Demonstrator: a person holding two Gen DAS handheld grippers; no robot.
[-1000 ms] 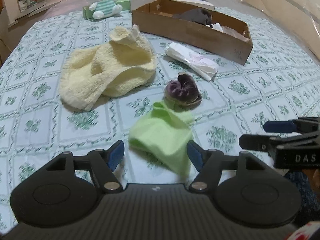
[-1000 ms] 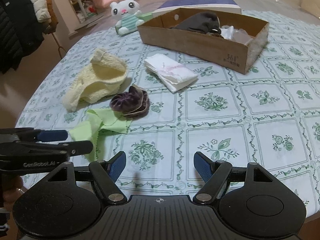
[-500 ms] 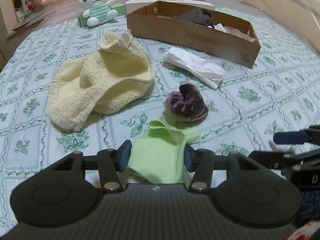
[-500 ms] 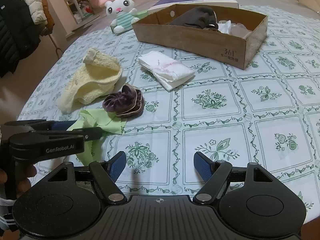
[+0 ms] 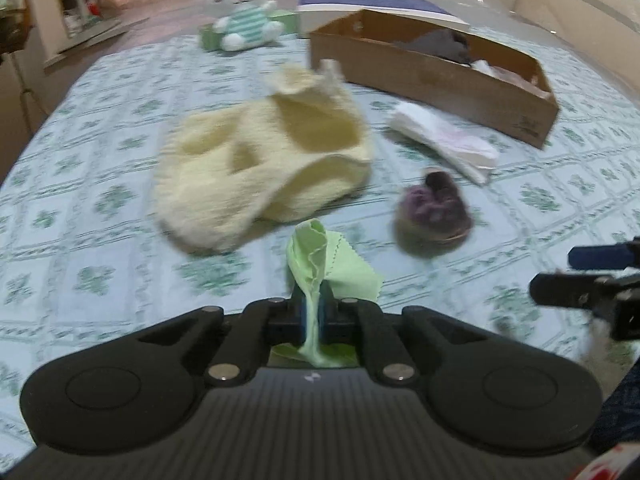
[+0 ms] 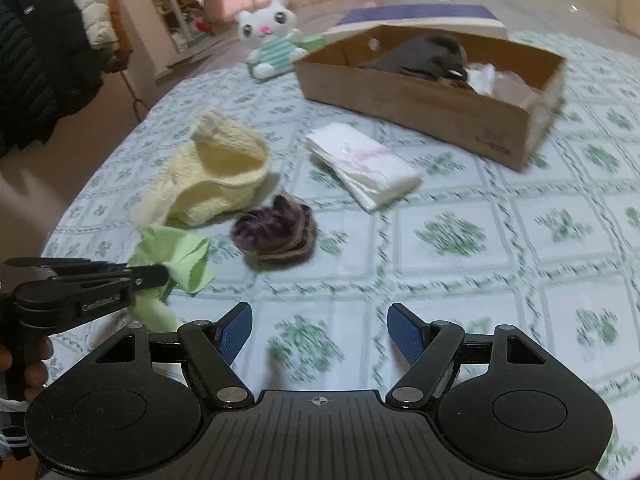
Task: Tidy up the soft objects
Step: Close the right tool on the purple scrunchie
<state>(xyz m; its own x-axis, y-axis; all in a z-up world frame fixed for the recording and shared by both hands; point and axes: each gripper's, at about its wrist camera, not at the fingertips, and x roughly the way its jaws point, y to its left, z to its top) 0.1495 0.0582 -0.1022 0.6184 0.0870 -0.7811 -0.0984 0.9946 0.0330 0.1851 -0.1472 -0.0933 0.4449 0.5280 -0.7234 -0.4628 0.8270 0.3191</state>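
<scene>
On the patterned tablecloth (image 5: 100,200), left gripper (image 5: 311,312) fingers just closed, clamped on green cloth (image 5: 324,256); right gripper (image 6: 320,334) fingers apart

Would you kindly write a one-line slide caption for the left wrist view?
Left gripper, jaws just closed, pinches the light green cloth on the floral tablecloth, before the yellow towel and purple scrunchie.

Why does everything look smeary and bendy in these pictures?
Left wrist view: yellow towel and purple scrunchie are smeared by motion blur, while the pinched green cloth stays sharper. Right wrist view: the tablecloth blurs rightward, and the fisheye lens curves the cardboard box.
</scene>
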